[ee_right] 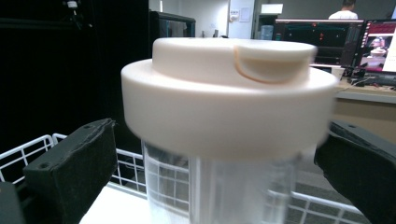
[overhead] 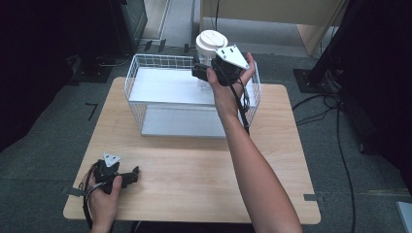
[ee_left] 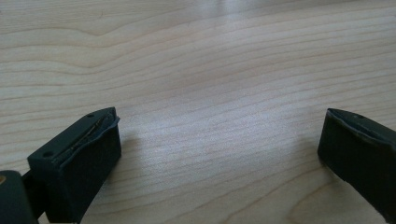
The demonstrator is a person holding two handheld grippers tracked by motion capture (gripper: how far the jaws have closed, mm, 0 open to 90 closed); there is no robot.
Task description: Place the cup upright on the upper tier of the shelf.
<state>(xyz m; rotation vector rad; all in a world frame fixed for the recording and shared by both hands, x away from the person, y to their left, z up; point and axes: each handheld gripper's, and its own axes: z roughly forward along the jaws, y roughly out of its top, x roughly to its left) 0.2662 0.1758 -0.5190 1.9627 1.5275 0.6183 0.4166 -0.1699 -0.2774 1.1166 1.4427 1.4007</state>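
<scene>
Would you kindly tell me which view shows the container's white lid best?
The right gripper view: the lid sits close up, with its recessed flap visible. The high view shows the lid small, above the wire basket. The left gripper view looks at bare tabletop.

Counting up: 1 light wooden table (overhead: 194, 170), and on it 1 white wire basket with a flat white floor (overhead: 145, 73). There's 1 clear plastic jar with a round cream-white lid (ee_right: 229, 107). 2 black two-jaw grippers: 1 left gripper (overhead: 132, 175), 1 right gripper (overhead: 198, 71), 2 black jaws apiece. 2 forearms reach in.
</scene>
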